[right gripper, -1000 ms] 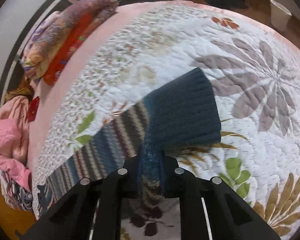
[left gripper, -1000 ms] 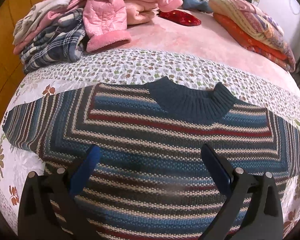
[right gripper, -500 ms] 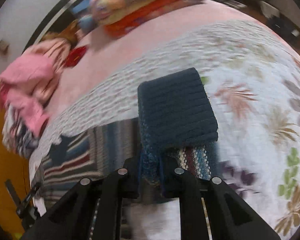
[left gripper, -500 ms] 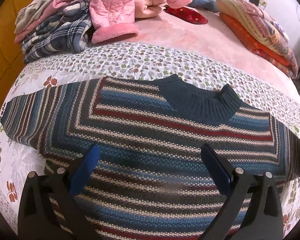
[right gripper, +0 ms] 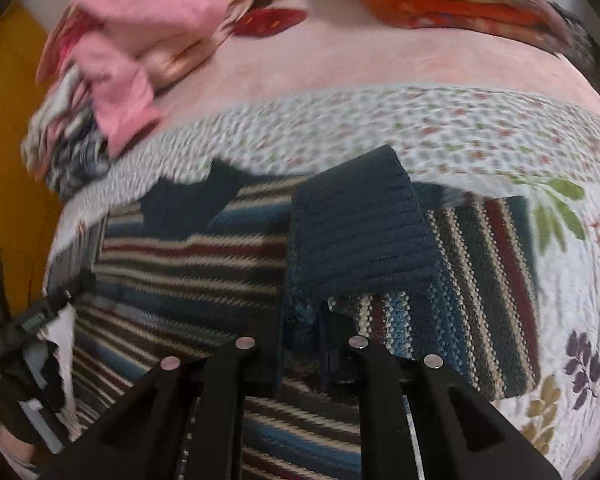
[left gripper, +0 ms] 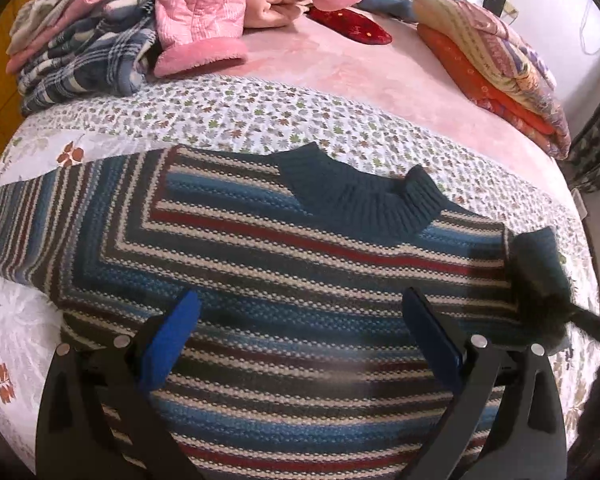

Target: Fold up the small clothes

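While the striped sweater (left gripper: 284, 264) lies flat on the flowered quilt (left gripper: 236, 120), my left gripper (left gripper: 300, 328) hovers over its chest with jaws spread wide and empty. My right gripper (right gripper: 302, 344) is clamped on the sweater's dark cuff (right gripper: 360, 236), the sleeve doubled over the body. I can read no label or writing anywhere.

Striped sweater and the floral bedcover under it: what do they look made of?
Striped sweater: chunky knit, probably wool or acrylic yarn; matte, with visible stitch rows and a ribbed dark collar. The right gripper is shut on its ribbed cuff.

Floral bedcover: quilted woven fabric, likely cotton; its printed surface is puckered by stitching.
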A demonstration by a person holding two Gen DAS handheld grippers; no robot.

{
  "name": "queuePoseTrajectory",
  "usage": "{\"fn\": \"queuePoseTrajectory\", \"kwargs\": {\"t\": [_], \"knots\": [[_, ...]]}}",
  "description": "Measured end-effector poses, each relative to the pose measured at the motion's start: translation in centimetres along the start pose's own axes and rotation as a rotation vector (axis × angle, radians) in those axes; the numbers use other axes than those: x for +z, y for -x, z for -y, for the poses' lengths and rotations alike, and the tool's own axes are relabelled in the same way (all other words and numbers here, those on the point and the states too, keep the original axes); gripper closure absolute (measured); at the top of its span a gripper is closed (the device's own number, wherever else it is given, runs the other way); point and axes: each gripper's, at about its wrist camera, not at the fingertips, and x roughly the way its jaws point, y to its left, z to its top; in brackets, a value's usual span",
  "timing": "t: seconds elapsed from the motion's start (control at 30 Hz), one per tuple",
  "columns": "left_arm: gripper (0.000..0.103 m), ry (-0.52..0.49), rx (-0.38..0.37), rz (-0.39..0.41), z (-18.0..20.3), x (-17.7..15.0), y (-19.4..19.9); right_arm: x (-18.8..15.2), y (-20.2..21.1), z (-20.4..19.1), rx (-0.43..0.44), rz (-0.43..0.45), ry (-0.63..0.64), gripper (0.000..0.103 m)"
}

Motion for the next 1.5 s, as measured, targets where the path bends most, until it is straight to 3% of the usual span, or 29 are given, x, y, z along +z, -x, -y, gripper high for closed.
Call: {"fn": "queuePoseTrajectory", "kwargs": {"t": [0.33, 0.4, 0.47, 0.57, 0.63, 0.83, 1.03, 1.17, 1.23, 1.33, 1.4, 1.5], "knots": [[0.003, -0.022, -0.060, -0.039, 1.4, -0.1, -0.4, -2.3, -4.2, -5.0, -0.063, -0.079, 0.187, 0.086], [0.003, -0.035, -0.073, -0.049, 2.0, -0.2, -0.5, -2.8, -4.6, -5.5, -0.041, -0.100, 0.212, 0.080], [0.003, -0.049, -0.080, -0.055, 2.5, -0.3, -0.6, -3.3, -4.7, -5.8, 0.014, -0.124, 0.232, 0.063], [0.003, -0.059, -0.093, -0.067, 3.0, -0.5, -0.9, -3.5, -3.5, -5.6, 0.173, -0.128, 0.223, 0.064], [0.003, -0.054, -0.102, -0.084, 3.1, -0.7, -1.3, -3.3, -2.5, -5.4, 0.177, -0.104, 0.224, 0.064], [0.003, -0.019, -0.145, -0.163, 3.3, -1.3, -3.0, -1.4, 0.4, -0.2, 0.127, -0.036, 0.081, 0.063], [0.007, 0.004, -0.290, -0.274, 5.2, -2.4, -5.6, -0.5, 2.2, 7.3, 0.068, 0.025, -0.092, 0.062], [0.032, -0.010, -0.370, -0.318, 6.8, -2.9, -7.0, -0.5, 2.9, 9.9, 0.041, 0.044, -0.145, 0.062], [0.033, 0.003, -0.405, -0.347, 7.4, -3.2, -7.9, -0.6, 3.0, 11.1, 0.030, 0.048, -0.167, 0.061], [0.038, -0.003, -0.393, -0.353, 8.3, -3.5, -8.5, -0.9, 3.0, 11.7, 0.015, 0.043, -0.170, 0.061], [0.070, -0.032, -0.375, -0.342, 9.0, -3.5, -8.6, -1.1, 2.9, 11.9, 0.001, 0.039, -0.159, 0.061], [0.084, -0.023, -0.406, -0.326, 9.3, -3.4, -8.3, -1.2, 2.8, 11.7, -0.012, 0.035, -0.145, 0.061]]}}
